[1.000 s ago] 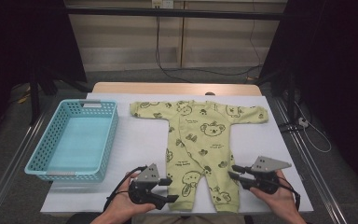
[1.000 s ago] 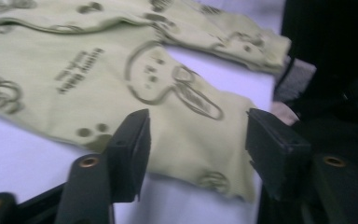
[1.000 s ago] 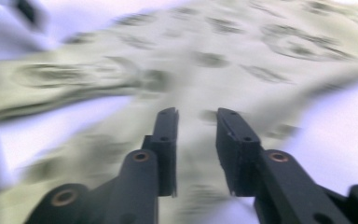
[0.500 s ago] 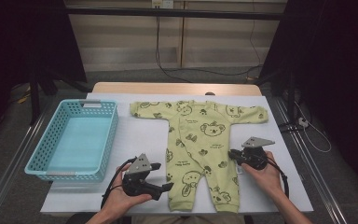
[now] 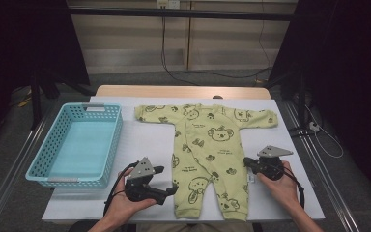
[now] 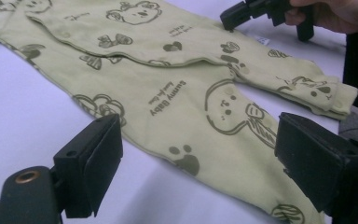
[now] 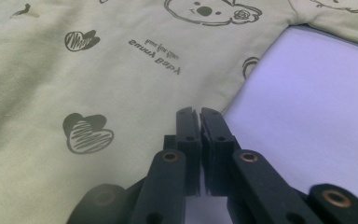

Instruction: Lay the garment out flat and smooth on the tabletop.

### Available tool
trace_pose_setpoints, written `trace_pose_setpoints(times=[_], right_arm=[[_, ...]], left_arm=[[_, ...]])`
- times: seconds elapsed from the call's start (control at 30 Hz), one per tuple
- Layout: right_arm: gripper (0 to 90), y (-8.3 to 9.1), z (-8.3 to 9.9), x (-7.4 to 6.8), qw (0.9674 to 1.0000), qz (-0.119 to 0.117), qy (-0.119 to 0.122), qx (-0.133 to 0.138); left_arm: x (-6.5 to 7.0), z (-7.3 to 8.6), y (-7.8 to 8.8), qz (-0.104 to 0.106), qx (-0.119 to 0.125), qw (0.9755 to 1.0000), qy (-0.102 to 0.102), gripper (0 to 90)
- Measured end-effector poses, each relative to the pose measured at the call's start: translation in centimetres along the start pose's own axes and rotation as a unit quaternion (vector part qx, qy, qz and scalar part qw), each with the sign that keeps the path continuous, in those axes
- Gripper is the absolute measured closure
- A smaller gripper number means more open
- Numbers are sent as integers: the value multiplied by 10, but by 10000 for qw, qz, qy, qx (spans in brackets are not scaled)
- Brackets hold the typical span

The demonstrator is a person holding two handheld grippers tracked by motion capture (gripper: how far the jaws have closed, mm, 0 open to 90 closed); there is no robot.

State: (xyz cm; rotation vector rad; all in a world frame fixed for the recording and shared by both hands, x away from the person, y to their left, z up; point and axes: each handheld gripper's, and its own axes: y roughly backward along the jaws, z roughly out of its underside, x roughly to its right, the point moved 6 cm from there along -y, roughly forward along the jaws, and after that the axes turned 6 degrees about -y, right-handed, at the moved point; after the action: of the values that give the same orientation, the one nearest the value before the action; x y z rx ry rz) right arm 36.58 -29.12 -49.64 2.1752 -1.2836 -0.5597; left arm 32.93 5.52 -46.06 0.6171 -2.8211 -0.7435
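Observation:
A yellow-green baby onesie (image 5: pixel 207 145) with dark koala prints lies flat on the white sheet, sleeves spread and legs toward me. My left gripper (image 5: pixel 168 180) rests beside the onesie's left leg with its jaws pointing at it. In the left gripper view it (image 6: pixel 196 144) is wide open, and the leg fabric (image 6: pixel 177 102) lies just beyond the jaws. My right gripper (image 5: pixel 246 162) sits at the onesie's right edge near the hip. Its jaws (image 7: pixel 199 114) are shut, tips at the hem of the cloth (image 7: pixel 98 70). The same right gripper (image 6: pixel 230 18) touches the garment's far edge in the left gripper view.
An empty light-blue plastic basket (image 5: pixel 111 140) stands at the left of the table. The white sheet (image 5: pixel 145 140) covers the tabletop, with bare strips either side of the onesie. Table edges lie close at the front and right.
My right gripper has moved forward and left, up to the onesie's right edge. My left gripper has shifted slightly right toward the left leg.

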Motion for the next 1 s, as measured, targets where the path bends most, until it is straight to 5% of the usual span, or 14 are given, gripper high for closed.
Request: trace_pose_setpoints(times=[0.23,0.6,0.7,1.0], right_arm=[[656,10,-9,2,9981,-96,-321,518],[338,41,-18,-6,9884,61,-242,1501],[226,46,-19,-10,9866,94,-271,1606],[96,60,-13,-18,9833,172,-329,1782]], left_arm=[[-12,-2,4,-388,209,9990,57,93],[-27,-4,19,-826,564,9945,305,58],[-30,-4,25,-950,719,9922,376,54],[-39,-8,33,-1123,973,9878,474,36]])
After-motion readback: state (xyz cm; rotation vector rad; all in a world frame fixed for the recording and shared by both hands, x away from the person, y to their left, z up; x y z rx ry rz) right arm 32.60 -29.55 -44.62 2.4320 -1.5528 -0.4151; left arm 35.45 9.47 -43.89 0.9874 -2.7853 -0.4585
